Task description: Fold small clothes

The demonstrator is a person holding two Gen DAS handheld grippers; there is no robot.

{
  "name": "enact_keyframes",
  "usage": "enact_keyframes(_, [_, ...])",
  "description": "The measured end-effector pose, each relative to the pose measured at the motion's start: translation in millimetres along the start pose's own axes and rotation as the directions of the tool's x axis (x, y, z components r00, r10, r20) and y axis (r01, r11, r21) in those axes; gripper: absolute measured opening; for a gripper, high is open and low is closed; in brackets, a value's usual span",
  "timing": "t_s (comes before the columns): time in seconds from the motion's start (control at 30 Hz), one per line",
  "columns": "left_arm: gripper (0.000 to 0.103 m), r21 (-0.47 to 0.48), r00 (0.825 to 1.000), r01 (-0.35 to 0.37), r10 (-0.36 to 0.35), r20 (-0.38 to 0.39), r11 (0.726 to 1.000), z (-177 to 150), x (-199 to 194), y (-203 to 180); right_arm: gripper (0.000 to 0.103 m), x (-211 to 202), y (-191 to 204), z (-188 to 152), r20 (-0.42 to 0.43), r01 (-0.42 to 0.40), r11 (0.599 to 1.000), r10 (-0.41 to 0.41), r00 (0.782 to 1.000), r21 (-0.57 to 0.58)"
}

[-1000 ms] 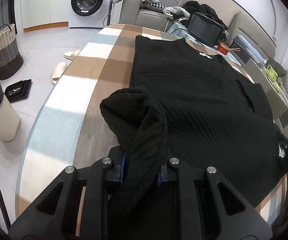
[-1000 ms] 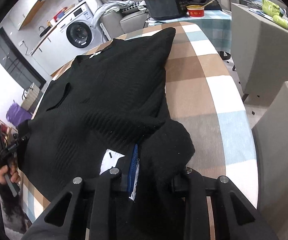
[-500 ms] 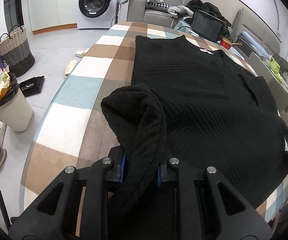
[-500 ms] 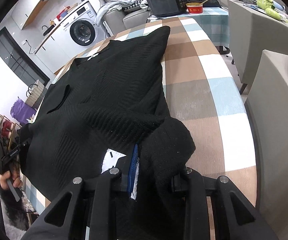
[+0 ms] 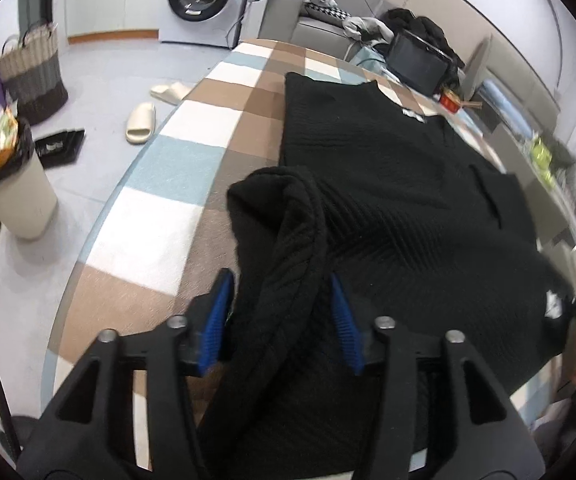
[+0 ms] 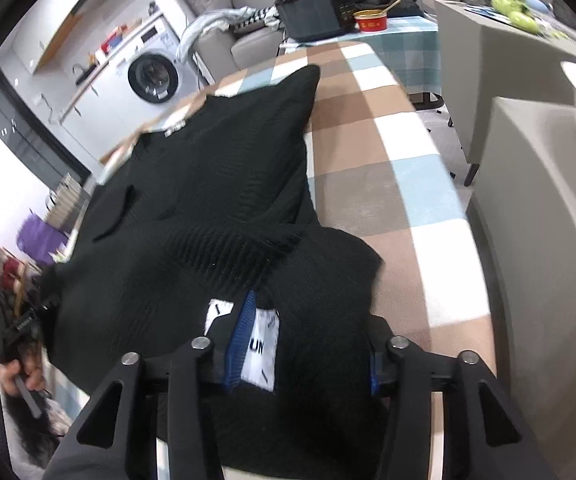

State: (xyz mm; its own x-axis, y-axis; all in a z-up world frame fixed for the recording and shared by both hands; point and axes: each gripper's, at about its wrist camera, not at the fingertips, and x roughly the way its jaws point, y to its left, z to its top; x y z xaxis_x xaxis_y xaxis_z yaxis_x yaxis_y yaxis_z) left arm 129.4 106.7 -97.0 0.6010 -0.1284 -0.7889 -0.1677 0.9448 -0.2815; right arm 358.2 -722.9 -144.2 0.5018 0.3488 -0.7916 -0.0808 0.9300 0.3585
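The counter (image 5: 156, 232), covered in a checked cloth of brown, white and pale blue, is left bare along its left edge and across its far end. A black knitted sweater (image 5: 407, 208) is spread over the middle and right side, its near hem bunched at the near edge. Open floor is seen beyond the left edge, with a bin (image 5: 12, 192) and slippers (image 5: 142, 122). The left gripper (image 5: 280, 316) and right gripper (image 6: 303, 344) are opening, a fold of sweater lying loosely between each pair of blue-padded fingers (image 5: 216, 320).
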Motion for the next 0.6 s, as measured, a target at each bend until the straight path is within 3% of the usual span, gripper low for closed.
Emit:
enact_keyframes(0.07, [0.061,-0.022,1.000,0.012,-0.012,-0.008,1.000,-1.7,-6.7,5.4,0.055,-10.9,-8.9,-9.9,-0.002,-0.013,1.000,0.013,1.000,0.020])
enact_keyframes(0.17, [0.065,-0.047,1.000,0.010,-0.010,-0.017,0.999,-8.1,-15.4,9.7,0.055,-22.0,-22.0,-25.1,-0.022,-0.053,0.997,0.054,0.998,0.052])
enact_keyframes(0.3, [0.065,-0.028,0.999,0.001,-0.002,-0.036,1.000,-21.9,-20.5,10.2,0.057,-32.2,-32.5,-45.5,-0.046,-0.069,0.996,0.072,0.996,0.053])
enact_keyframes(0.6, [0.065,0.015,0.996,0.004,-0.003,-0.090,1.000,-42.8,-19.1,1.6,0.056,-39.0,-20.5,-67.0,-0.078,-0.214,0.976,0.212,0.974,-0.027])
